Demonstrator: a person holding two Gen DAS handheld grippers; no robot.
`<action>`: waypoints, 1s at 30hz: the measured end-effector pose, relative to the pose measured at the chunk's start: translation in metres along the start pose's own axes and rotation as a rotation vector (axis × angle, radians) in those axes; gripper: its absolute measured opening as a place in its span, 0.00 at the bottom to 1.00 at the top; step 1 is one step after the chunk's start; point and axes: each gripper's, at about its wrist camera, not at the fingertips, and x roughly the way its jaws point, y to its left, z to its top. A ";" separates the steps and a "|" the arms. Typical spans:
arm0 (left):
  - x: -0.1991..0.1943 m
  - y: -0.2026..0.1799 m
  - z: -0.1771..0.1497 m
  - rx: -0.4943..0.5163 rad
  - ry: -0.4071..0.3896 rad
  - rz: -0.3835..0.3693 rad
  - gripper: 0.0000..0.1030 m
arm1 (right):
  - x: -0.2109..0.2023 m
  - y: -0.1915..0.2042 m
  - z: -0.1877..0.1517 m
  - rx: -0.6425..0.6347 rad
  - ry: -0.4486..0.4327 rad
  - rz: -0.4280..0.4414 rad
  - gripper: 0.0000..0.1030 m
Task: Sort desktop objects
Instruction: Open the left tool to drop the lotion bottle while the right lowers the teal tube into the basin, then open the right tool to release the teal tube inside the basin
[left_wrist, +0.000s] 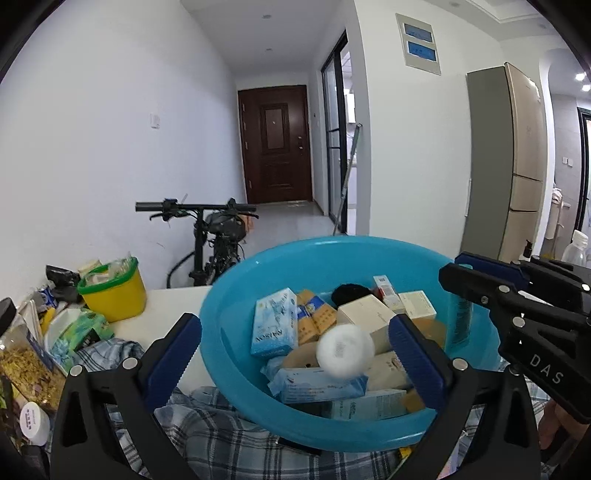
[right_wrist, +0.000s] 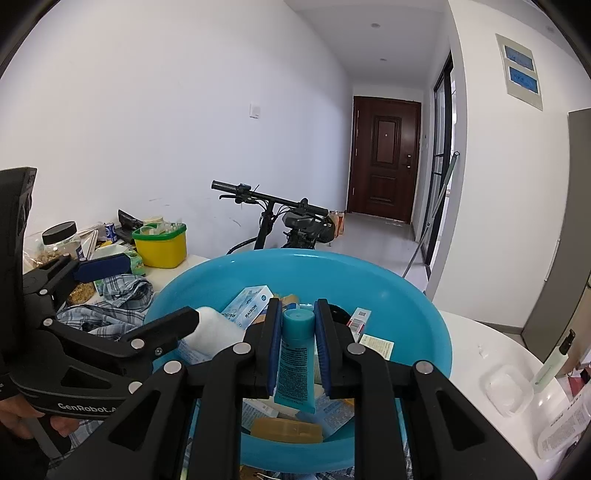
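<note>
While over basin: both grippers
Right gripper (right_wrist: 297, 345): clamped on teal tube (right_wrist: 295, 360), cap pointing away, above blue basin (right_wrist: 417, 310)
Left gripper (left_wrist: 295, 347): jaws wide apart, white ball (left_wrist: 345, 350) blurred between them, contact unclear
Basin contents: blue tissue pack (left_wrist: 274, 322), white box (left_wrist: 371, 317), more small boxes
Basin rests on: plaid cloth (left_wrist: 221, 439), white table (right_wrist: 480, 339)
Far left: yellow bucket (left_wrist: 112, 291)

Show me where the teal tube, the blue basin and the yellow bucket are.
teal tube (right_wrist: 295, 363), right wrist view, middle of its body.
blue basin (left_wrist: 280, 254), left wrist view, bare far inner wall.
yellow bucket (right_wrist: 162, 245), right wrist view, front wall.
</note>
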 end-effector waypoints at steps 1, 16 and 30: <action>0.002 0.001 -0.001 -0.003 0.007 0.000 1.00 | 0.000 0.000 0.000 -0.001 -0.001 0.000 0.16; 0.002 0.010 0.000 -0.046 0.023 -0.007 1.00 | -0.003 0.000 -0.001 0.011 0.001 -0.001 0.16; -0.001 0.010 0.001 -0.055 0.024 -0.016 1.00 | 0.001 0.000 -0.002 0.012 0.010 0.014 0.16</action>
